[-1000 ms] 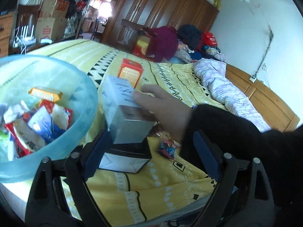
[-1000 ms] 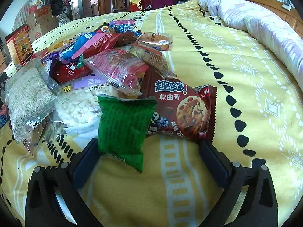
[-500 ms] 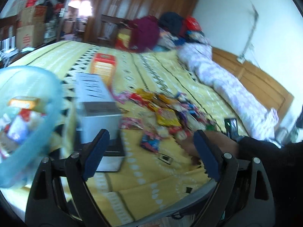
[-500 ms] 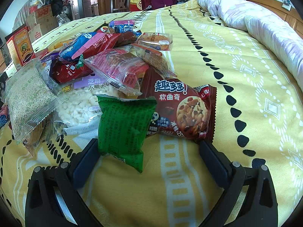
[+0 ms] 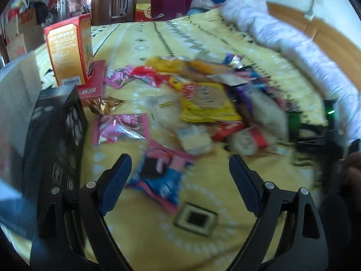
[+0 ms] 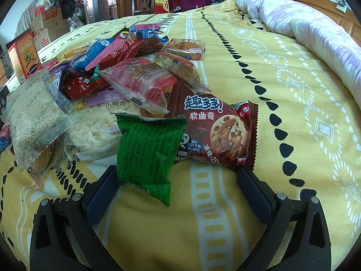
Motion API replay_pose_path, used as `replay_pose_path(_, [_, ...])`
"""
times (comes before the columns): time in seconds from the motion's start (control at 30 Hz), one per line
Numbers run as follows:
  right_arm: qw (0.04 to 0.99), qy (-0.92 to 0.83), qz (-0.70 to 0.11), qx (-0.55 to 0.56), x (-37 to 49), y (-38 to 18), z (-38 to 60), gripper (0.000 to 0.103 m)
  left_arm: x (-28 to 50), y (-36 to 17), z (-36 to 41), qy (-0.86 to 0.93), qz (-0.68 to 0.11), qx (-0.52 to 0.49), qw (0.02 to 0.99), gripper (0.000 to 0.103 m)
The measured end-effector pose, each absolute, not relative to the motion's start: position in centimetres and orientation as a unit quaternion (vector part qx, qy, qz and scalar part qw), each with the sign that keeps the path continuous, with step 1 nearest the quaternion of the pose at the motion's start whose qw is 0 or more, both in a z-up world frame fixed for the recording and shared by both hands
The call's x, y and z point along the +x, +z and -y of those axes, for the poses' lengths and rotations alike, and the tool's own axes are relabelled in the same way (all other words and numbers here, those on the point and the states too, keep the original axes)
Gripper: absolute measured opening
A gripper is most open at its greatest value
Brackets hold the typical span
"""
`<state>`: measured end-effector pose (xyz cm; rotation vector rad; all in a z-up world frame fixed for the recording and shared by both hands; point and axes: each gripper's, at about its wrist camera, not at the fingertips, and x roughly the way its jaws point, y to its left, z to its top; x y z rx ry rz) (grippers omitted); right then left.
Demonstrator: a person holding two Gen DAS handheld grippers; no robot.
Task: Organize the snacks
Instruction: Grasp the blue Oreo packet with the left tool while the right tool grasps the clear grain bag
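Both grippers (image 5: 178, 176) (image 6: 178, 187) tilt downward over snack packets (image 6: 144, 83), jaws apart.

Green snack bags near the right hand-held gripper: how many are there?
1. The green bag stands at the pile's near edge, between the gripper's open fingers, against the cookie bag. Others may be buried.

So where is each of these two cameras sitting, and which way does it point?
Left wrist: on the left gripper, angled down over the bed at the snack pile; its fingers and a hand show.
Right wrist: on the right gripper, looking across the bed at a green packet; only its fingers show.
Shared: the pile and orange box.
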<state>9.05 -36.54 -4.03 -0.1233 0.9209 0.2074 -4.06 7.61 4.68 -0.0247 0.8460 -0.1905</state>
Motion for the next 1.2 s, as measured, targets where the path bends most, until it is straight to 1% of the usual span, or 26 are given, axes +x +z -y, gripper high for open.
replay_pose_path(0.1, [0.889,0.100,-0.443,-0.059,9.0,-4.0,36.5,0.103,-2.4,2.6,-7.5,-0.066,-0.439,0.004,0.896,0.089])
replay_pose_path(0.2, [0.889,0.100,-0.443,-0.059,9.0,-4.0,36.6,0.103,-1.4,0.8,-7.7,-0.045,-0.462,0.010,0.886,0.086])
replay_pose_path(0.27, [0.889,0.100,-0.443,-0.059,9.0,-4.1,36.6,0.103,-1.7,0.7,-7.3,-0.043,-0.459,0.023,0.887,0.079])
replay_pose_path(0.3, [0.889,0.100,-0.443,-0.059,8.9,-3.9,36.6,0.103,-2.0,0.9,-7.1,-0.048,-0.460,0.027,0.886,0.070])
replay_pose_path(0.33, [0.889,0.101,-0.443,-0.058,8.9,-3.9,36.7,0.103,-2.4,1.1,-6.8,-0.056,-0.461,0.030,0.885,0.056])
replay_pose_path(0.47, [0.884,0.100,-0.452,-0.067,9.5,-4.1,36.3,0.103,-3.6,2.0,-6.4,-0.067,-0.465,0.019,0.883,0.050])
replay_pose_path(0.53, [0.876,0.109,-0.467,-0.056,9.9,-3.9,36.5,0.103,-4.1,2.7,-6.2,-0.072,-0.464,0.009,0.883,0.049])
replay_pose_path(0.6, [0.864,0.136,-0.484,-0.016,10.0,-2.8,36.9,0.102,-4.7,3.5,-5.8,-0.080,-0.461,0.004,0.884,0.049])
replay_pose_path(0.63, [0.864,0.149,-0.480,0.008,9.6,-1.9,37.1,0.099,-4.8,3.8,-5.7,-0.082,-0.457,0.004,0.885,0.049])
replay_pose_path(0.7, [0.871,0.163,-0.463,0.023,8.3,0.3,36.6,0.099,-4.9,4.5,-5.7,-0.086,-0.452,-0.006,0.888,0.049])
replay_pose_path(0.77, [0.876,0.217,-0.429,0.028,6.4,2.9,34.8,0.099,-4.9,4.9,-6.0,-0.090,-0.455,-0.021,0.886,0.049])
replay_pose_path(0.87, [0.852,0.301,-0.426,-0.039,5.9,4.3,30.5,0.100,-4.5,5.4,-6.1,-0.101,-0.455,-0.035,0.884,0.049])
replay_pose_path(0.97, [0.832,0.343,-0.425,-0.096,7.7,4.1,27.4,0.100,-4.4,5.9,-6.1,-0.117,-0.456,-0.047,0.881,0.049])
replay_pose_path(1.13, [0.774,0.377,-0.481,-0.166,12.2,-0.1,24.0,0.101,-4.4,6.3,-5.9,-0.131,-0.452,-0.048,0.881,0.049])
replay_pose_path(1.17, [0.776,0.380,-0.476,-0.161,12.5,-0.4,24.2,0.100,-4.4,6.4,-5.9,-0.129,-0.452,-0.048,0.882,0.049])
replay_pose_path(1.2, [0.780,0.384,-0.473,-0.142,12.9,-0.3,24.5,0.087,-4.3,6.5,-5.9,-0.128,-0.451,-0.049,0.882,0.049])
